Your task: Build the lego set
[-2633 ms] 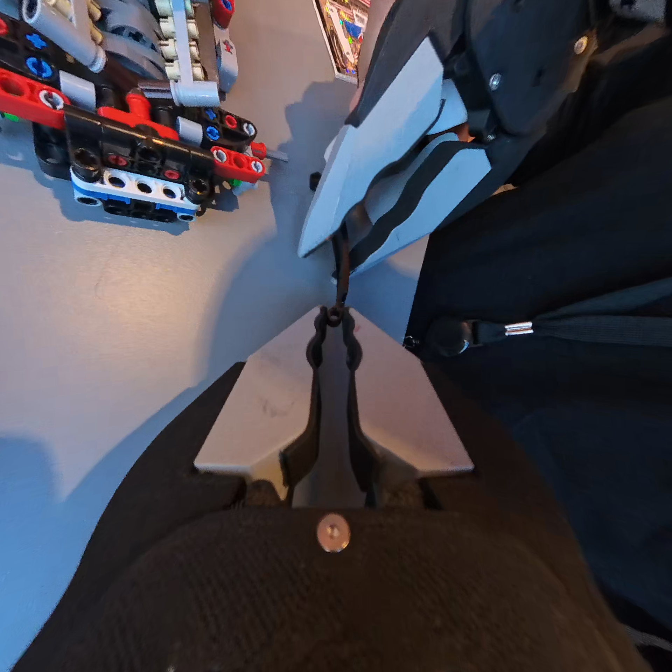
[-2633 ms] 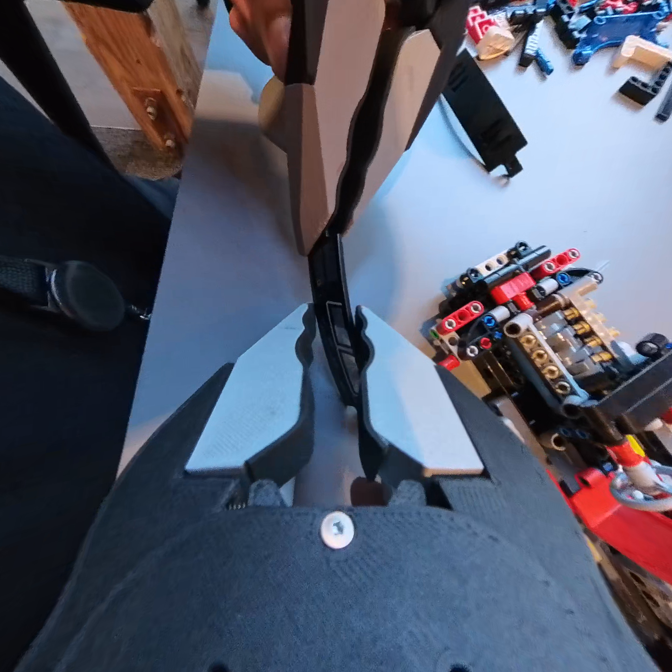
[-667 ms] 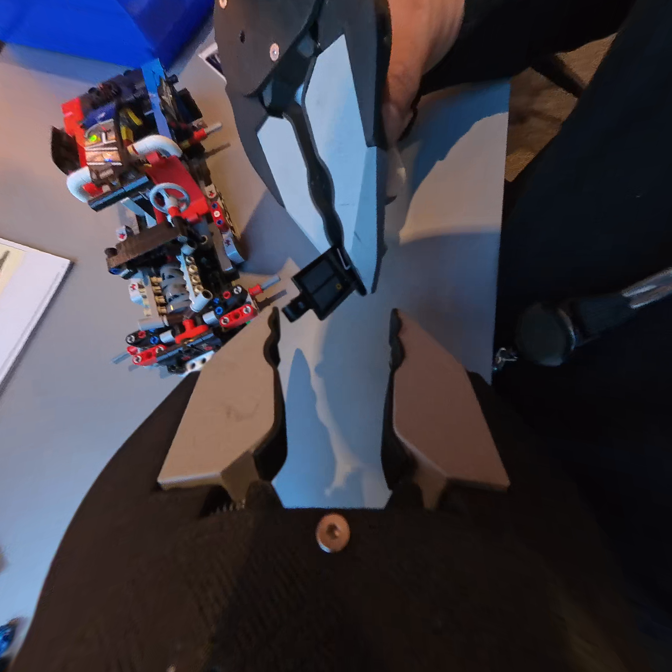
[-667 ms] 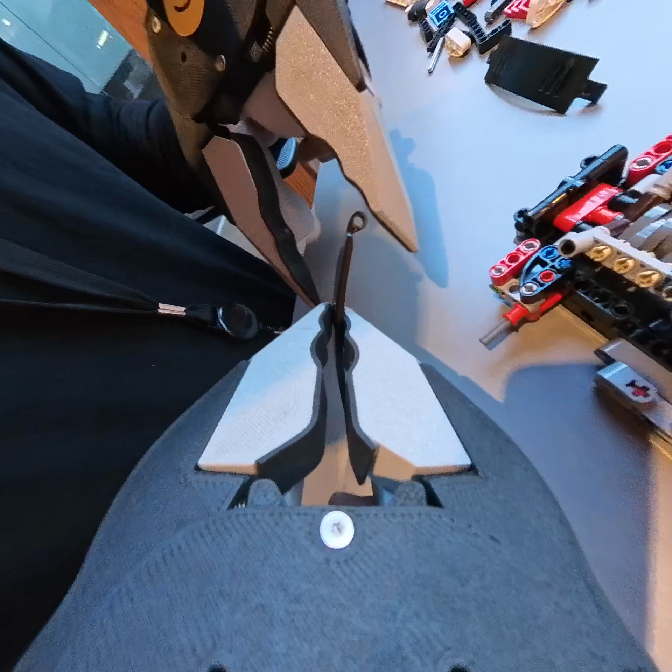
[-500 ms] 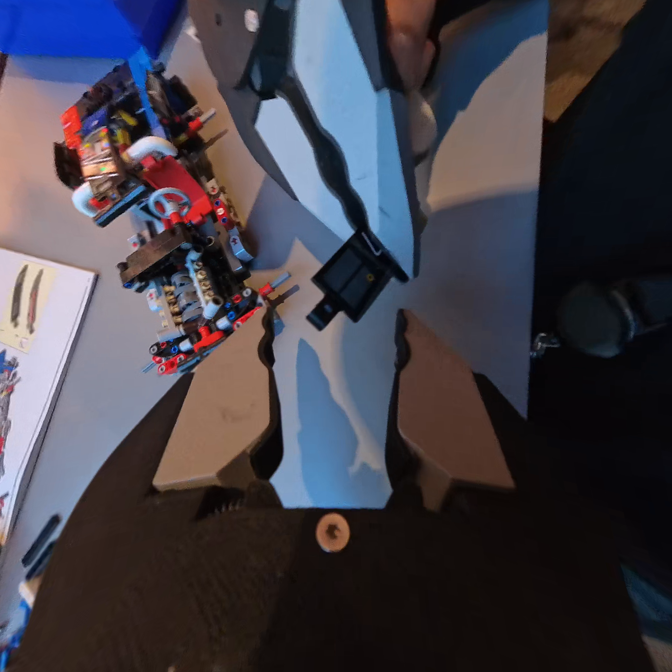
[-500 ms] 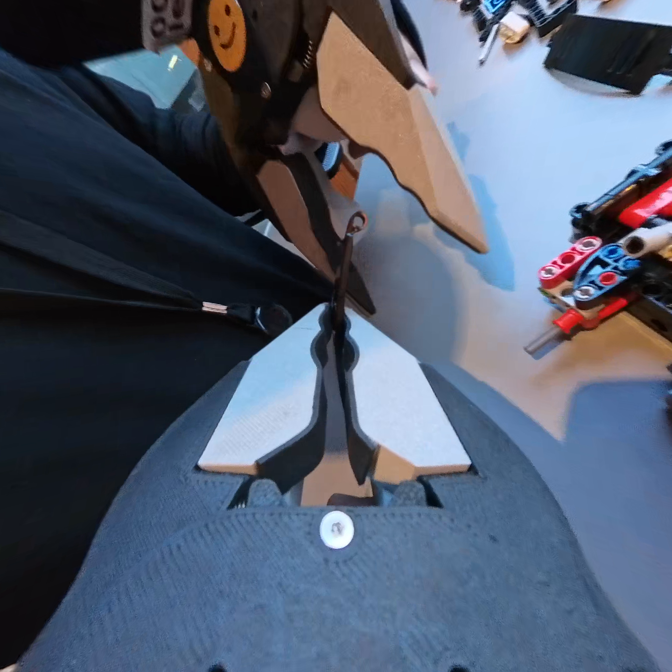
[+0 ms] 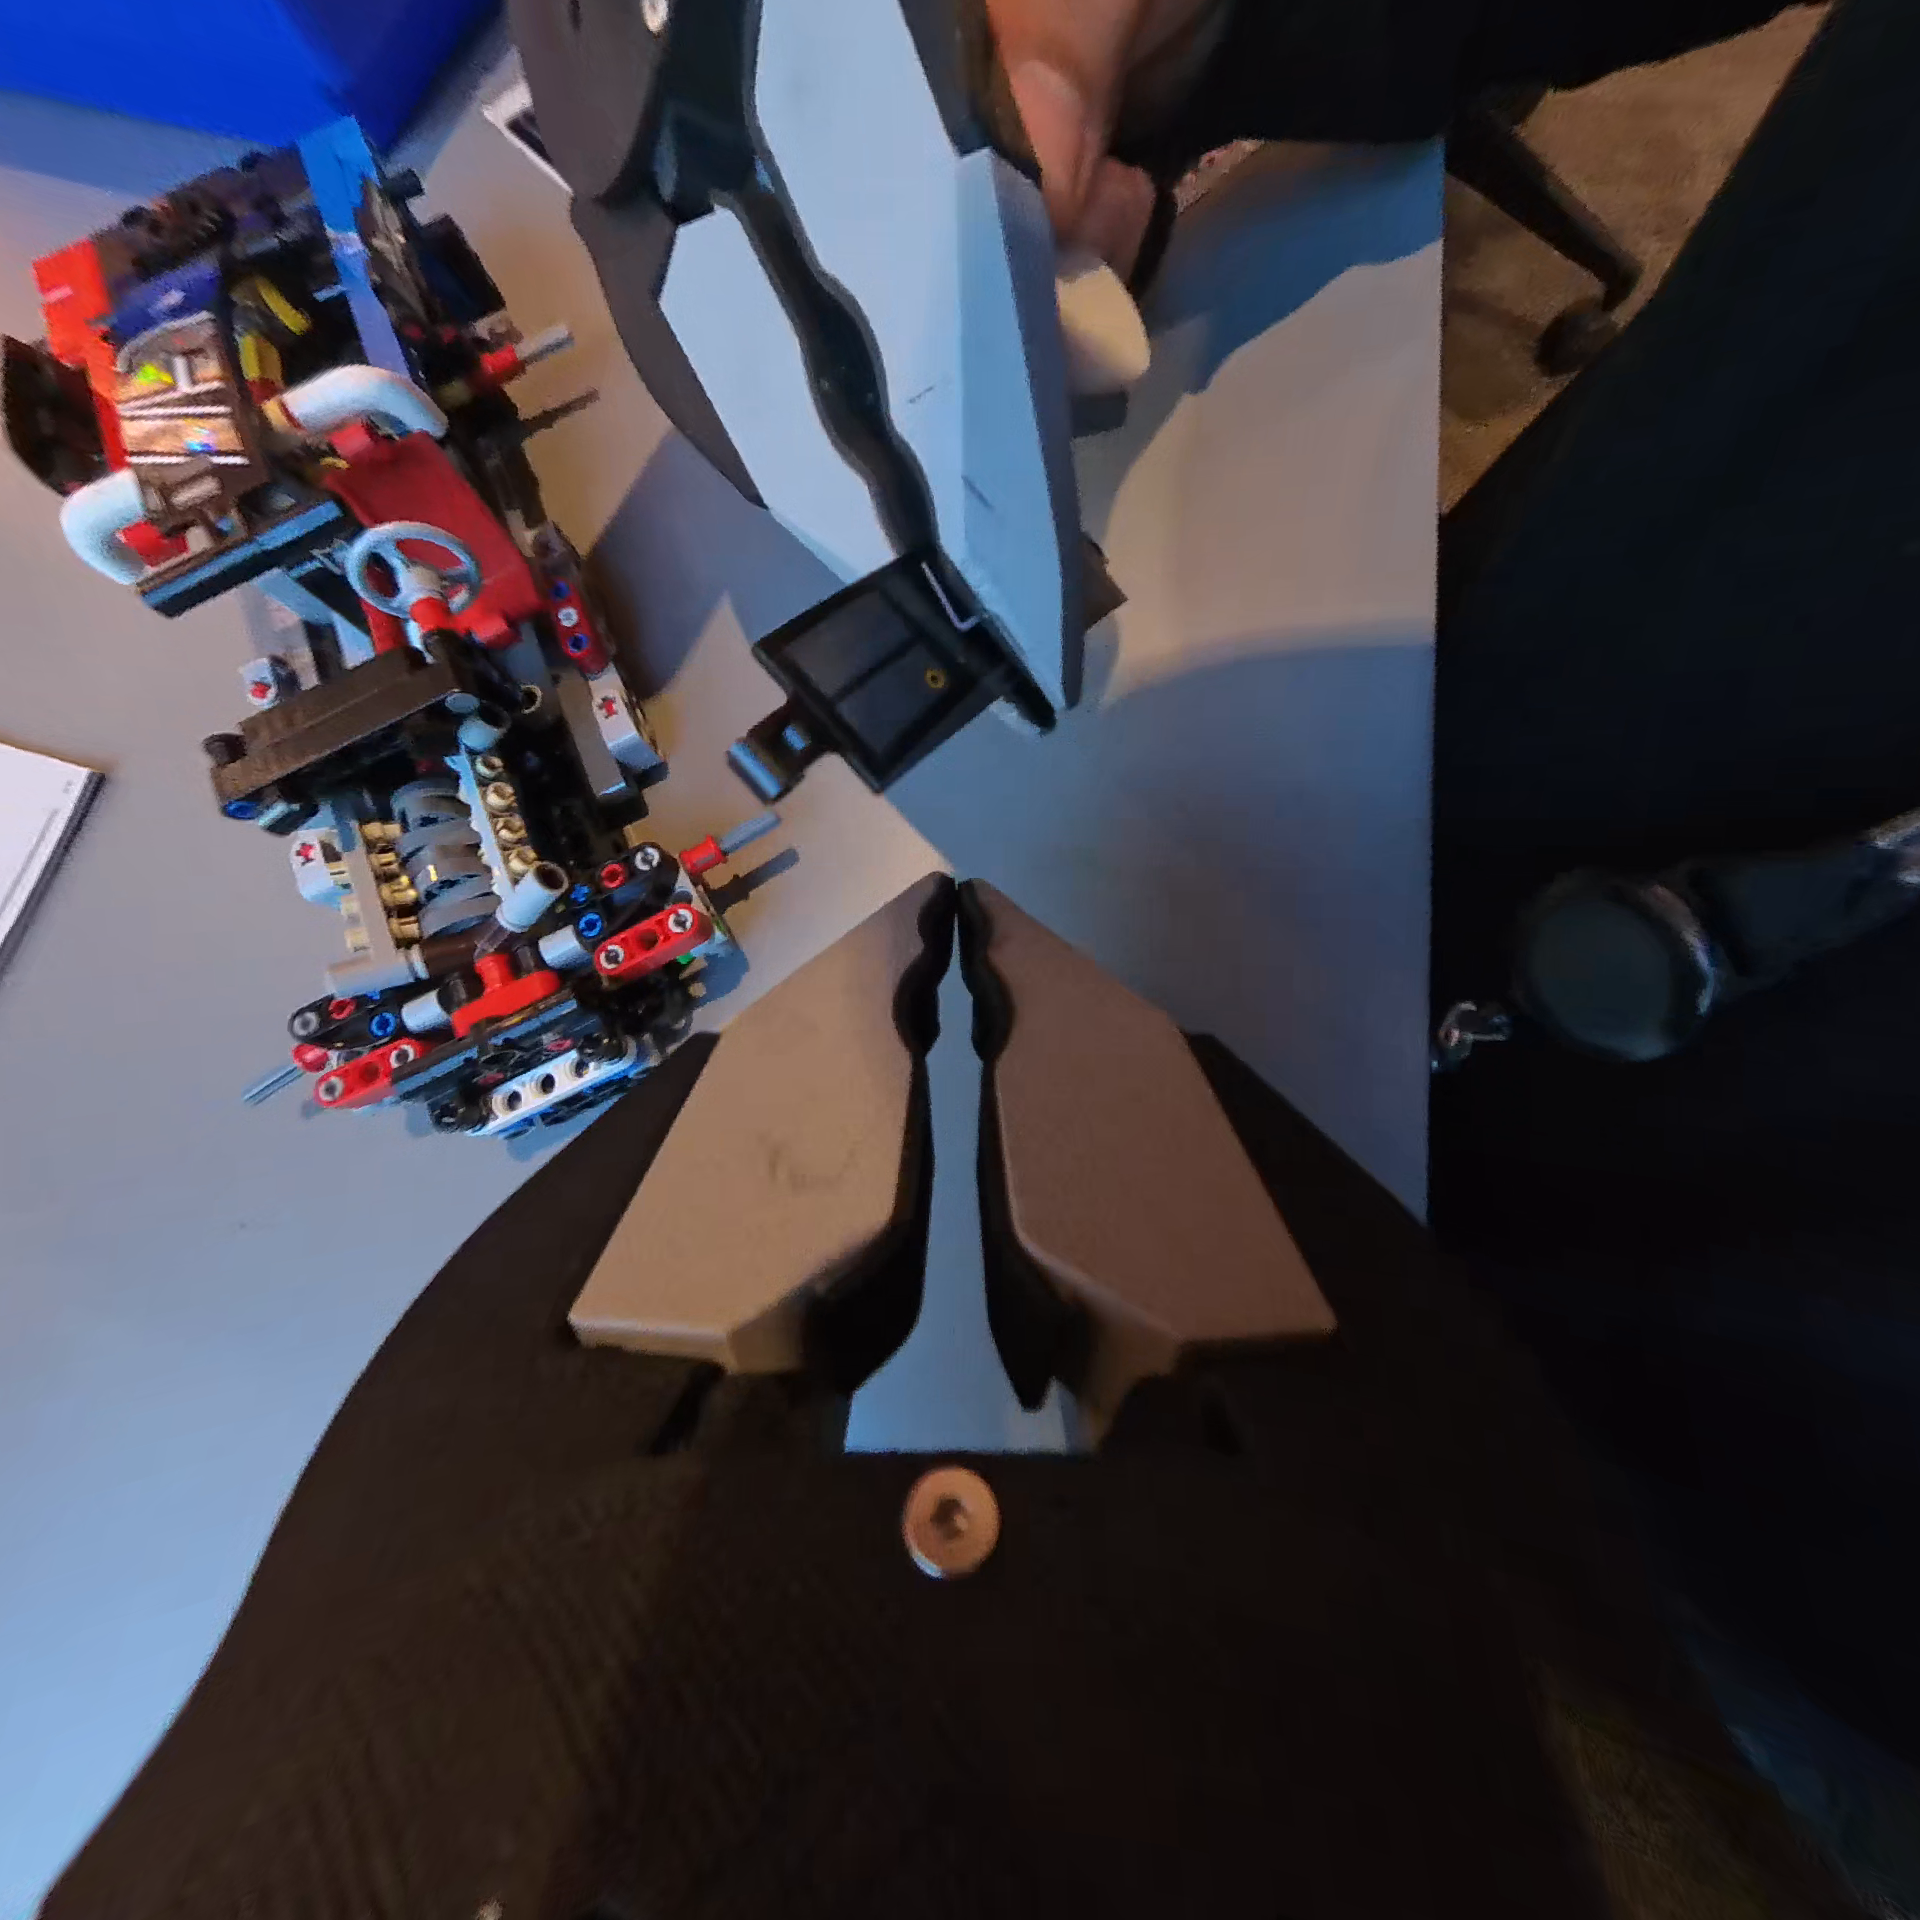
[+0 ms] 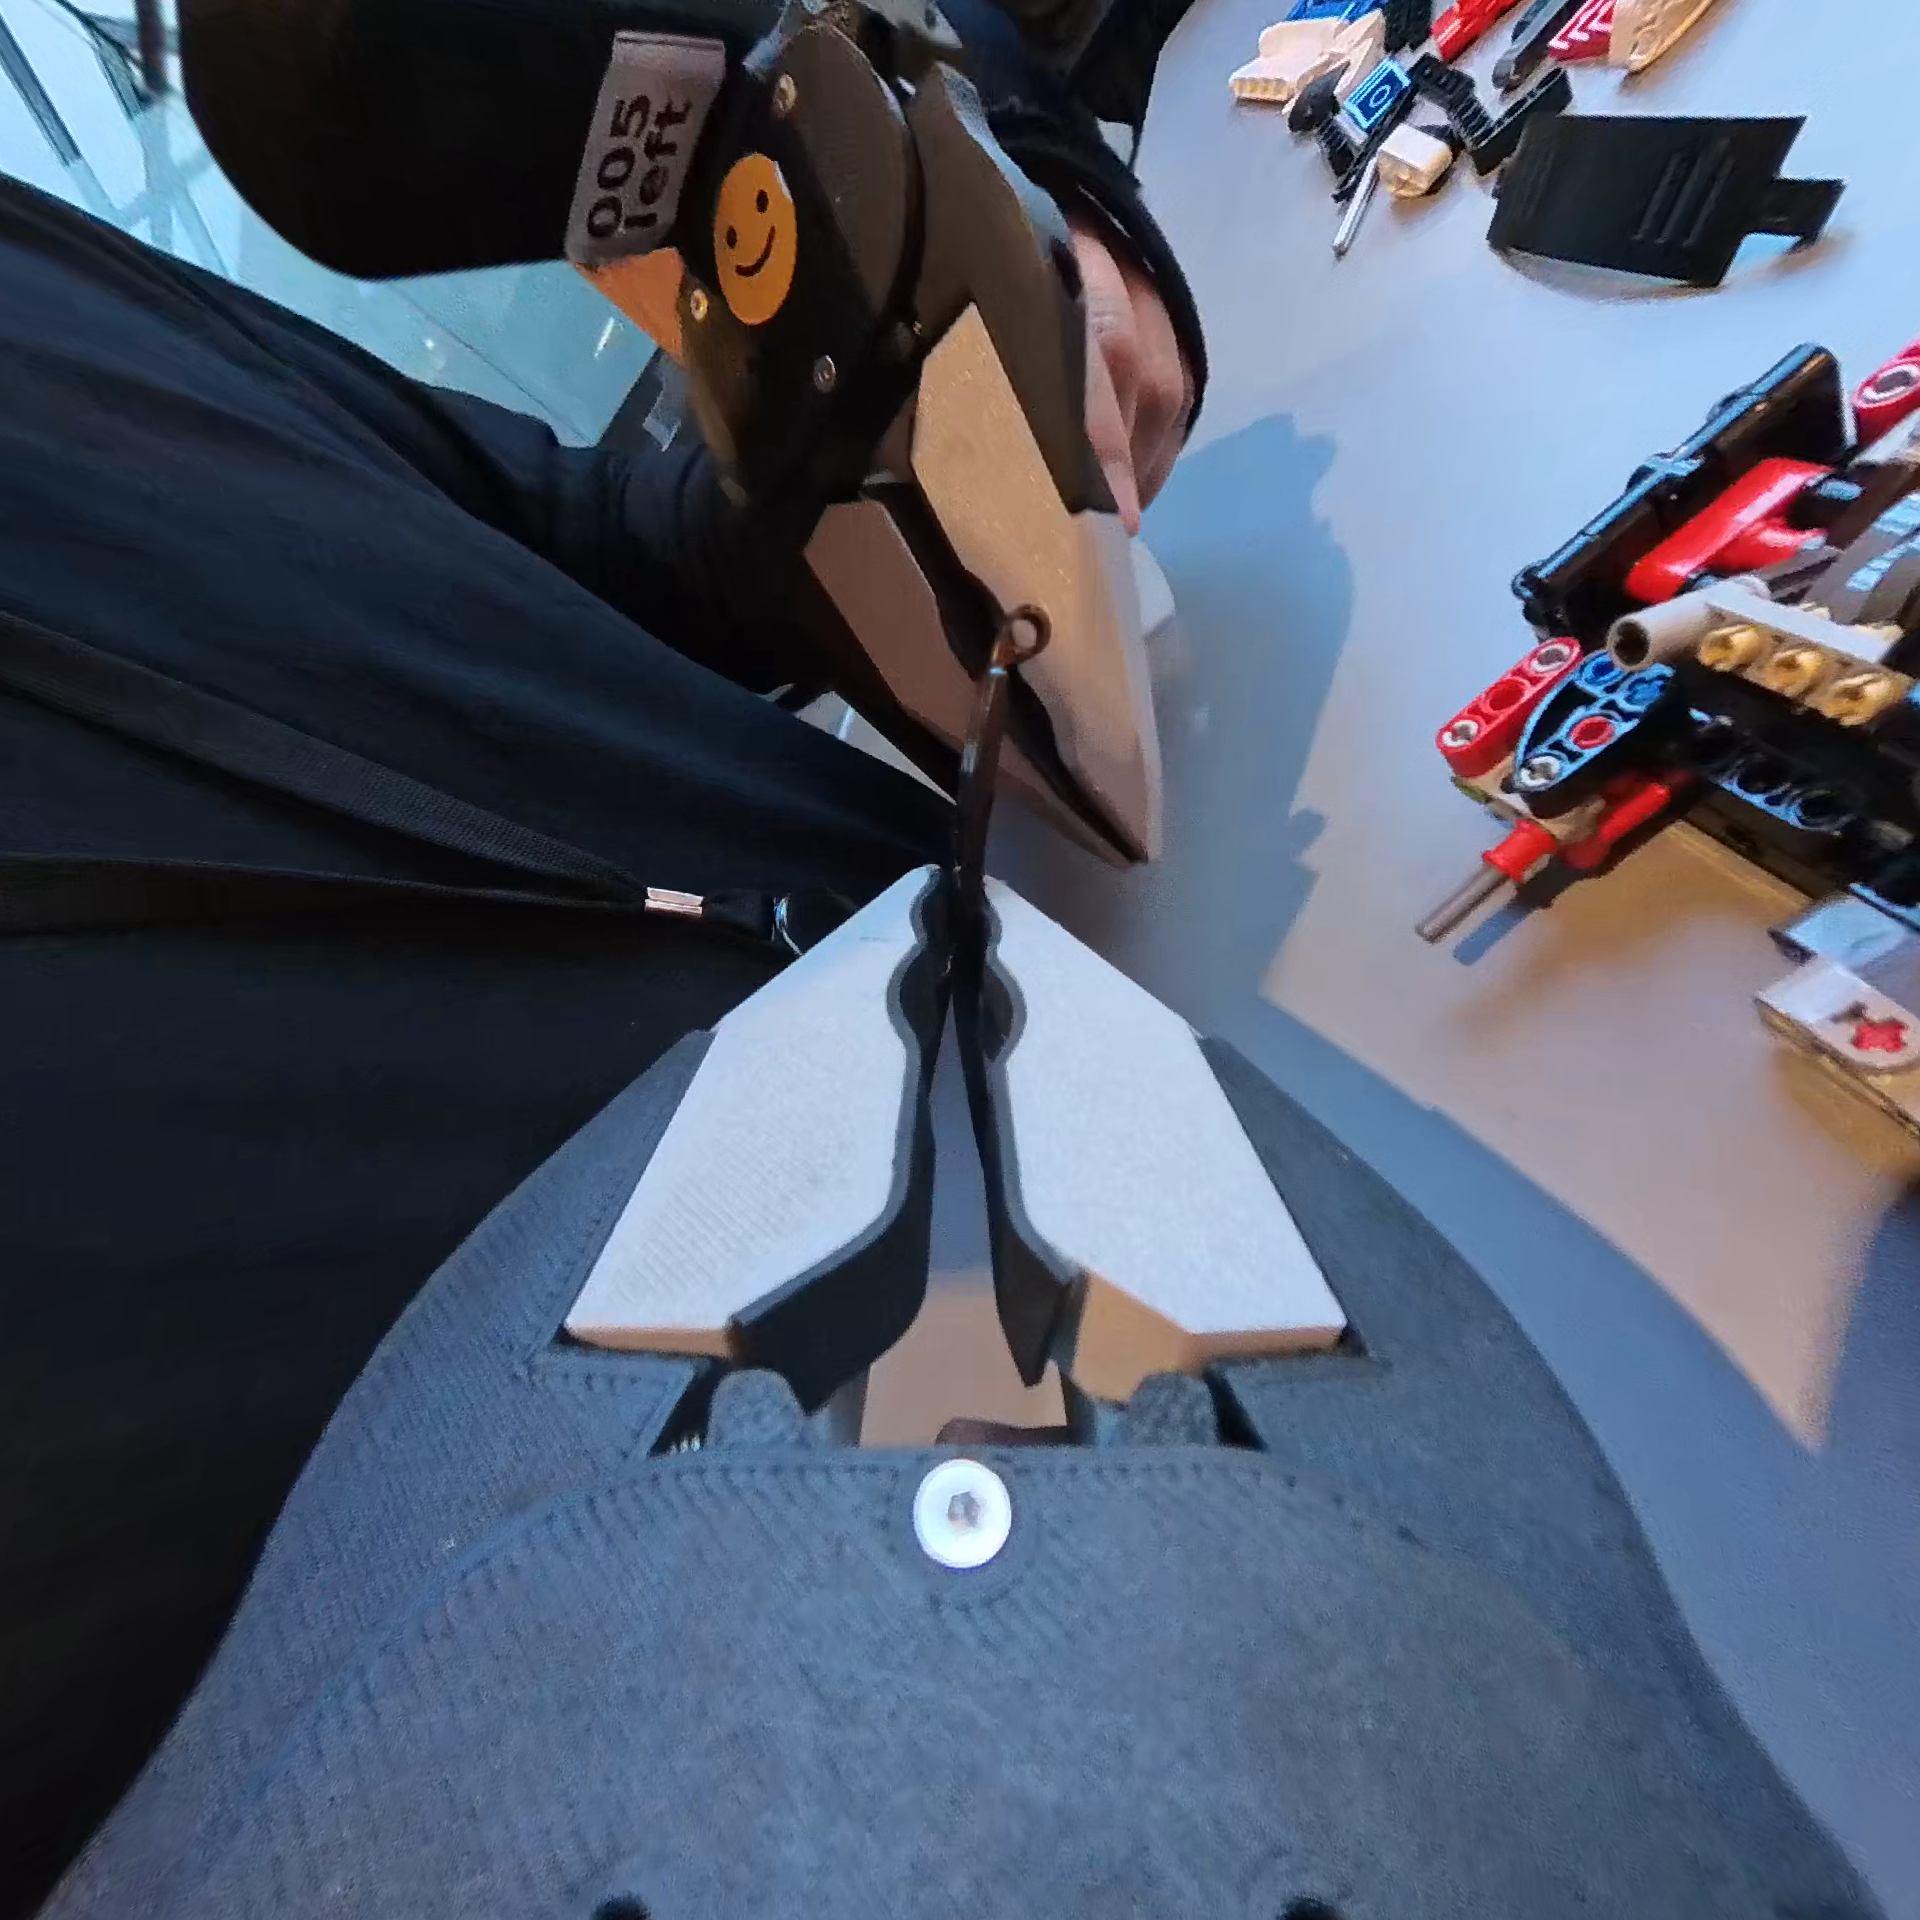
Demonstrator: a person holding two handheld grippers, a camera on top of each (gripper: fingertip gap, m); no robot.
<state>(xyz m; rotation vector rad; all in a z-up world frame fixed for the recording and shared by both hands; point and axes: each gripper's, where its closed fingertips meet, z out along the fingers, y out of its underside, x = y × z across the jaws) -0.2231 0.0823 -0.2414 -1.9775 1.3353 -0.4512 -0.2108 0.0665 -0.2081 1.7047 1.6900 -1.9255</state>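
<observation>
A part-built Lego car (image 7: 436, 748) of black, red, grey and blue pieces lies on the grey table, left of my grippers; its front end also shows in the right wrist view (image 8: 1714, 707). My right gripper (image 8: 956, 883) is shut on a flat black panel piece (image 8: 977, 769), seen edge-on there. In the left wrist view the panel (image 7: 883, 675) sticks out of the right gripper (image 7: 1003, 665) above the table, just right of the car. My left gripper (image 7: 956, 888) is shut and empty, its tips a little below the panel. It also shows in the right wrist view (image 8: 1127, 831).
A second black panel (image 8: 1642, 197) and several loose Lego pieces (image 8: 1392, 94) lie at the far side of the table (image 8: 1455, 416). A booklet (image 7: 31, 831) lies at the left edge and a blue box (image 7: 208, 62) stands behind the car. A person's dark clothing fills the near side. My two grippers' fingertips are within a few centimetres of each other.
My left gripper, earlier shut on the panel together with the right one, let go, drew back open and has now shut empty. The right gripper still holds the panel.
</observation>
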